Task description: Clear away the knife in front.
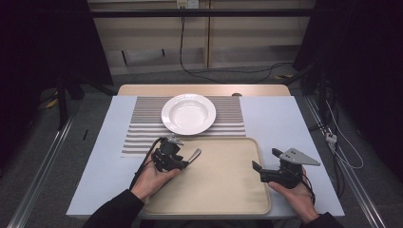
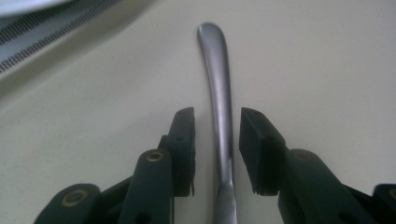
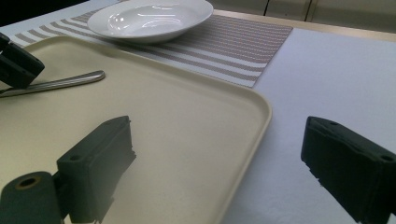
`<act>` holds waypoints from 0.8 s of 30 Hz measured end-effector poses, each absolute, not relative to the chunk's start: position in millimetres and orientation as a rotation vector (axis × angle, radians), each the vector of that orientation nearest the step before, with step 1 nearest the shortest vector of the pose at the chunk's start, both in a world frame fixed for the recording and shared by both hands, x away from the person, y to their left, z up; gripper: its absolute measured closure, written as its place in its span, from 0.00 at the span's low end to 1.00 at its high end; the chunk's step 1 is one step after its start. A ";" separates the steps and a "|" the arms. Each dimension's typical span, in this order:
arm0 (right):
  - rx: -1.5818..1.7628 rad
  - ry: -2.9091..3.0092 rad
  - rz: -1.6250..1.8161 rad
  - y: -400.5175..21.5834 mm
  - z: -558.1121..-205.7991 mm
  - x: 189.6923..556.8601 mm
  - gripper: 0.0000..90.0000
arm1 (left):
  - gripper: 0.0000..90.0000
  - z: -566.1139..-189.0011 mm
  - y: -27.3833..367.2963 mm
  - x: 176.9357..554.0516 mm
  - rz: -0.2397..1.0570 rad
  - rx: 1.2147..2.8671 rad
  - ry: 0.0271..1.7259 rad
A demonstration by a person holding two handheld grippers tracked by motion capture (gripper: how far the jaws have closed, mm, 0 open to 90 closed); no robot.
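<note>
Because the left gripper (image 2: 217, 154) has its jaws parted with a sliver of space on either side of the metal handle (image 2: 219, 107), the utensil looks set down rather than held: it lies flat on the beige tray (image 1: 228, 190), its rounded end pointing away from the pads (which piece of cutlery it is I cannot tell, since the working end is hidden). It rests near the tray's left side, the gripper low over it. Beyond the tray's far edge a white plate (image 1: 188, 114) sits on a striped placemat (image 1: 142, 137), probably where the place setting belongs. The right gripper (image 1: 266, 164) waits with jaws spread wide and empty, straddling the tray's right rim, likely parked clear of the work.
</note>
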State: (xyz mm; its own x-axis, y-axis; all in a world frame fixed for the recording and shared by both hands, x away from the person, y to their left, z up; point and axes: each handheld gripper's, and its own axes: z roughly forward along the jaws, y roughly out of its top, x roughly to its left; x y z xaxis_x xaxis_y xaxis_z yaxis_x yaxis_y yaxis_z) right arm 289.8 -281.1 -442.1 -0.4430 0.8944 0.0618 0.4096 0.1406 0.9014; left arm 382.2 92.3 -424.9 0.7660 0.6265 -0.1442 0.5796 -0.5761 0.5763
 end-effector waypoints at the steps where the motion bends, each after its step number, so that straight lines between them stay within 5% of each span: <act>1: 1.248 1.923 1.268 -281.2 -442.1 289.9 0.10 | 0.71 -423.2 93.8 382.4 0.109 2.327 0.903; 8: 1.254 1.922 1.270 -281.4 -442.3 290.2 0.10 | 0.41 -422.7 85.4 380.7 0.170 2.335 0.829; 11: 1.254 1.922 1.268 -281.8 -442.2 290.0 0.10 | 0.38 -422.9 78.2 378.5 0.204 2.342 0.776; 18: 1.252 1.924 1.261 -281.4 -442.3 291.0 0.10 | 0.70 -426.8 66.6 363.8 0.197 2.332 0.638; 20: 1.248 1.926 1.255 -280.6 -442.5 291.1 0.10 | 0.89 -429.0 64.4 362.9 0.190 2.354 0.616; 24: 1.249 1.923 1.254 -280.5 -442.2 290.2 0.10 | 1.00 -435.4 60.2 364.7 0.188 2.414 0.605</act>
